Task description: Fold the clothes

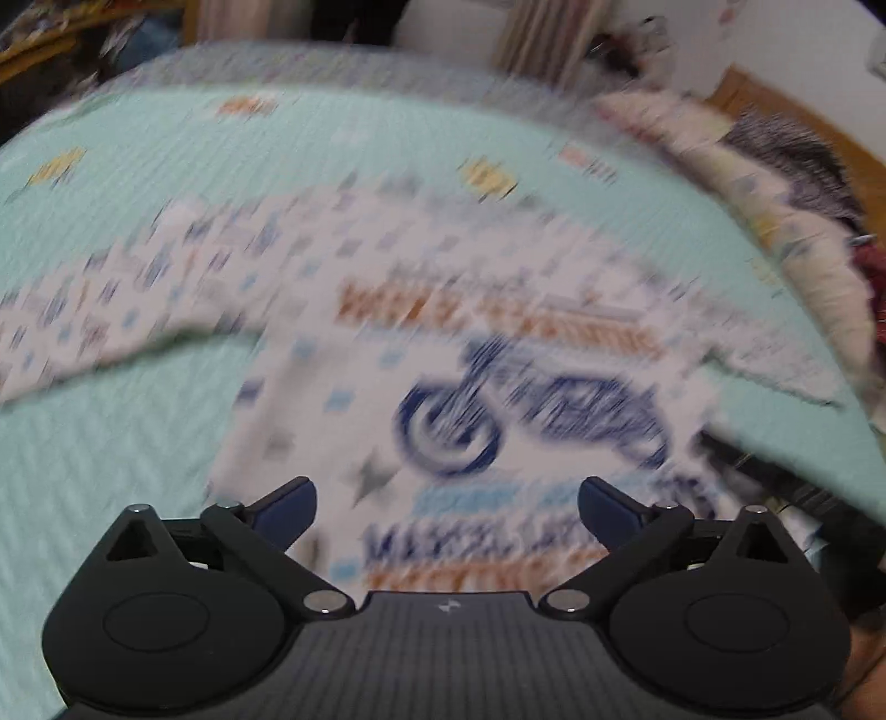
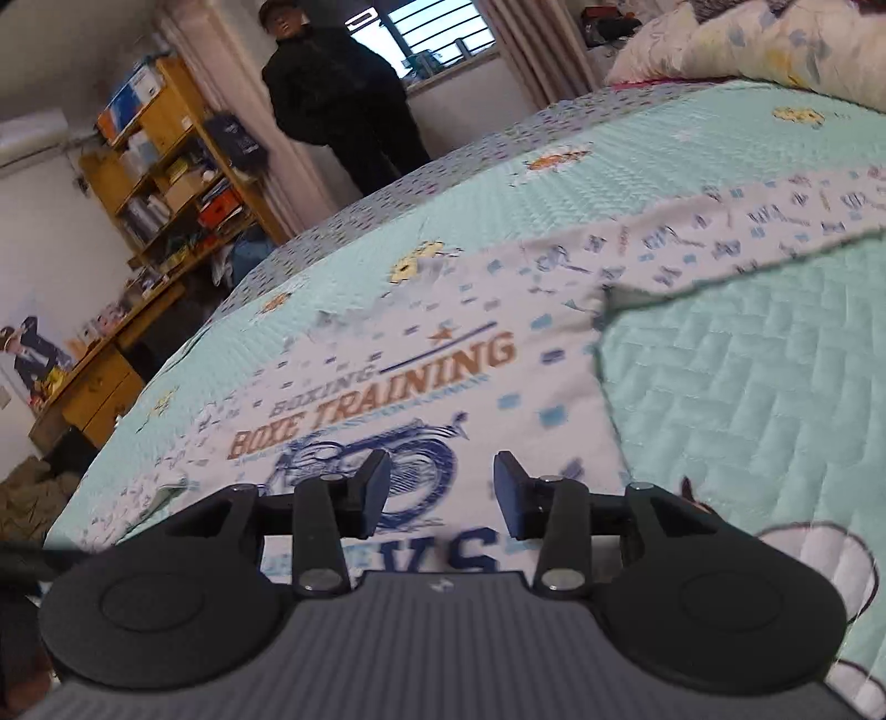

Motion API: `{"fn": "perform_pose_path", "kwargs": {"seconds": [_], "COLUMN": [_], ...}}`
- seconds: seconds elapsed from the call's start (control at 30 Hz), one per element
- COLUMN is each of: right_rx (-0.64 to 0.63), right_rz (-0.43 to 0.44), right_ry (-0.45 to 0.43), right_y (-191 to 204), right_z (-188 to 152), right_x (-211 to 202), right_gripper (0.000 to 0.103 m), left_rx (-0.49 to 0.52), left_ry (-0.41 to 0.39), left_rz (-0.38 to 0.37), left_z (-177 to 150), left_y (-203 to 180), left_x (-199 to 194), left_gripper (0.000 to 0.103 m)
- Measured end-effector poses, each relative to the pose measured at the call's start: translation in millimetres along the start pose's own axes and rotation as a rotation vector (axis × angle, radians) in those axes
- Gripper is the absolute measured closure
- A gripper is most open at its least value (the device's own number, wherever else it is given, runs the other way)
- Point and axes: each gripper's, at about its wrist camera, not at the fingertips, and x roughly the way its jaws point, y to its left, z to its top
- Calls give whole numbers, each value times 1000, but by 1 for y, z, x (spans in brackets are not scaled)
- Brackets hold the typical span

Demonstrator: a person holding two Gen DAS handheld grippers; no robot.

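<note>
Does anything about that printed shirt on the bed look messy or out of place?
Nothing stands out. The shirt lies spread print-up on the green quilt, one sleeve stretched out to the side, unfolded. Its edge near the armpit looks slightly rumpled. The left wrist view is blurred.

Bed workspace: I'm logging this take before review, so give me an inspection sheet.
Surface: mint quilted bedspread, patterned border.
Job's things: white printed long-sleeve shirt spread flat, print up, sleeves out.
Clutter: bedding pile at the bed's edge.
Grippers: left gripper open wide above the shirt, view blurred; right gripper partly open low over the print; nothing between either's jaws.
Cables: nothing seen for certain.
Surroundings: person in dark clothes by the window; wooden shelves; desk.
</note>
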Motion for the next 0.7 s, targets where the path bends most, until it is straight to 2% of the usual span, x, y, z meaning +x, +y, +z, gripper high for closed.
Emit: {"fn": "perform_pose_path", "kwargs": {"seconds": [0.13,0.2,0.3,0.4,0.53,0.63,0.7], "right_rx": [-1,4,45,61,77,92,95], "right_rz": [44,68,113,137,168,184,193], "right_ry": [-66,-89,-95,-103,-108,-112,-113], "right_y": [-15,-17,-25,-29,-32,-35,-35], "right_z": [-17,-20,-19,-19,-20,-20,-20], "right_x": [3,1,1,1,1,1,0], "right_gripper": [58,57,56,55,53,53,53], "left_rx": [-61,-68,-34,-84,-33,-10,-67], "left_ry": [150,129,135,120,36,51,101], "left_rz": [-11,-16,71,127,89,51,78], "left_z": [4,1,-2,2,24,41,39], "left_y": [14,17,13,13,-10,-20,-8], "left_x": [47,49,46,34,17,34,55], "left_gripper": [2,1,3,14,11,8,8]}}
